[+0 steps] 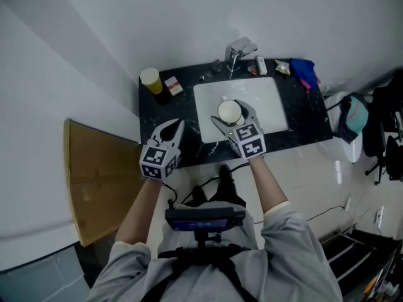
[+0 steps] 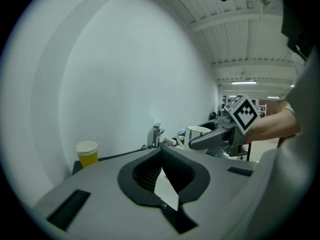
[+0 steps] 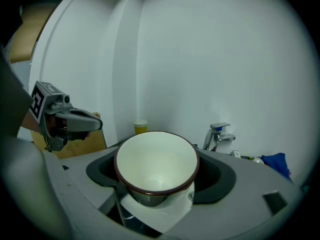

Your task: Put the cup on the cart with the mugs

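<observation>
A white cup (image 1: pixel 229 111) with a dark rim hangs above the white sink basin (image 1: pixel 267 102), gripped by my right gripper (image 1: pixel 233 119). In the right gripper view the cup (image 3: pixel 156 154) fills the space between the jaws, mouth toward the camera and empty, with the right gripper (image 3: pixel 157 173) shut on its sides. My left gripper (image 1: pixel 171 129) hovers over the front left of the black counter (image 1: pixel 162 113), jaws together and holding nothing. From the left gripper (image 2: pixel 162 156), the cup (image 2: pixel 197 133) shows to the right.
A yellow paper cup (image 1: pixel 151 79) and a small box (image 1: pixel 173 85) stand at the counter's back left. The faucet (image 1: pixel 238 49) is behind the basin, with a blue cloth (image 1: pixel 304 71) at the back right. A brown board (image 1: pixel 101 181) leans at the left; a white wall is behind.
</observation>
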`<state>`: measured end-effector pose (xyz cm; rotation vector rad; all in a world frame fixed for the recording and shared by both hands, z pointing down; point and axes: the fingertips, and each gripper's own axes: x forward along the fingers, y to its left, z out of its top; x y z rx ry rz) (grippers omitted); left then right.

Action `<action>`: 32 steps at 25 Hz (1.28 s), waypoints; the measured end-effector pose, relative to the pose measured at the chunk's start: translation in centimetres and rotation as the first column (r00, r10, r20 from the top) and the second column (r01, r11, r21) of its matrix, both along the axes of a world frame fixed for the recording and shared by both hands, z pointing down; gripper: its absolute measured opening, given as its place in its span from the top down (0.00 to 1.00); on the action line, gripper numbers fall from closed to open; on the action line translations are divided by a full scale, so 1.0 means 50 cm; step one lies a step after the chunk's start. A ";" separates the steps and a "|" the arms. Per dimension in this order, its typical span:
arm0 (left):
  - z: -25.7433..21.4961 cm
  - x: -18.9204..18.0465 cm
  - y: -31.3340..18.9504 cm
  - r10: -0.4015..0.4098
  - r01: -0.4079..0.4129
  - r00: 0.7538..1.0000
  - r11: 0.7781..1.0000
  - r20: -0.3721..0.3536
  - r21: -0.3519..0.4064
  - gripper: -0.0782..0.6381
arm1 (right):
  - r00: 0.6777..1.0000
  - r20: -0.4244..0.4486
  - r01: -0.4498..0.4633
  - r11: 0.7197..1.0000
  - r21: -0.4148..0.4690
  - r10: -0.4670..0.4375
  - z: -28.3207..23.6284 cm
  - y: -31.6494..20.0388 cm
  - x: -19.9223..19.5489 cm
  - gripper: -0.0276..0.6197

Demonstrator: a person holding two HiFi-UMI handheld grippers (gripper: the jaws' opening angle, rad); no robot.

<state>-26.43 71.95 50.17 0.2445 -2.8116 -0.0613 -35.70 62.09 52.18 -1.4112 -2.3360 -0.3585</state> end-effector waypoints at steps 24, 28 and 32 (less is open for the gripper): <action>-0.049 -0.024 -0.694 0.608 -0.607 0.793 0.794 0.048 -0.028 0.89 | 0.769 -0.009 -0.639 0.768 -0.028 0.639 -0.046 -0.811 0.180 0.34; -0.056 -0.012 -0.848 0.677 -0.677 0.734 0.736 0.048 -0.019 0.89 | 0.719 0.005 -0.695 0.719 -0.024 0.695 -0.052 -0.954 0.216 0.34; -0.064 -0.004 -0.993 0.746 -0.746 0.664 0.666 0.060 -0.025 0.89 | 0.650 0.020 -0.758 0.650 -0.045 0.760 -0.067 -1.086 0.253 0.34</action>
